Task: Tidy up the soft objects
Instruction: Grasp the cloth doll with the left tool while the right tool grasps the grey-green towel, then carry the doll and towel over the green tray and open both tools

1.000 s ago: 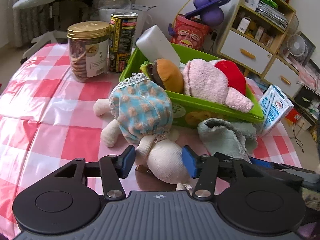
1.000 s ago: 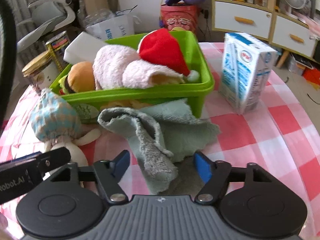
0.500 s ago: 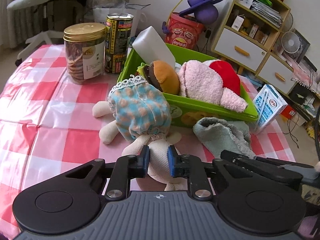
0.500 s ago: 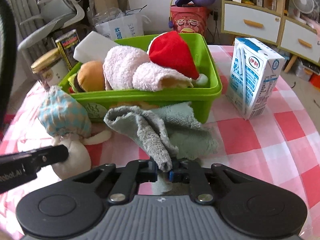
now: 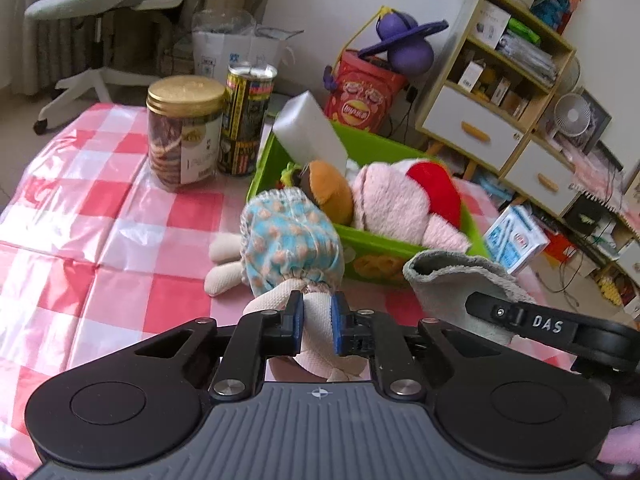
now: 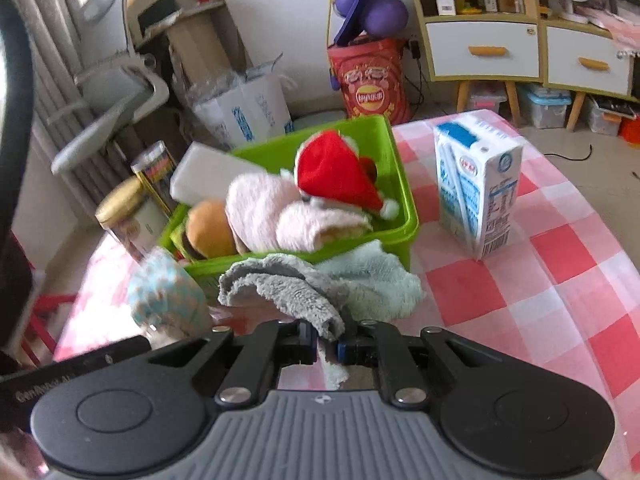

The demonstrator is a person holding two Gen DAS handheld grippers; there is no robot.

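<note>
— Two soft things are held at once, yes?

— Yes. The left gripper (image 5: 316,322) has its jaws pinched on the cream cloth body of the rag doll in the blue dotted dress (image 5: 292,246), low against the red-and-white checked tablecloth (image 5: 100,216), just in front of the green plastic bin (image 5: 372,240). The right gripper (image 6: 326,344) has its jaws pressed together on a fold of the grey-green fleecy towel (image 6: 320,284), which lies bunched against the bin's front wall.

— How will they handle?

— Both look light and limp. The doll's stuffing squeezes in between the blue pads (image 5: 297,322), so I judge the hold fair, but its dressed end will dangle and swing. The towel is taken by one edge only; the rest should trail and may catch on the bin's rim.

— Room in the bin?

— Little. A pink plush with a red hat (image 6: 332,172), a plush burger (image 6: 210,228) and a white foam block (image 6: 208,178) already fill it.

— Anything to avoid?

— The milk carton (image 6: 476,184) stands near the towel's right.
</note>
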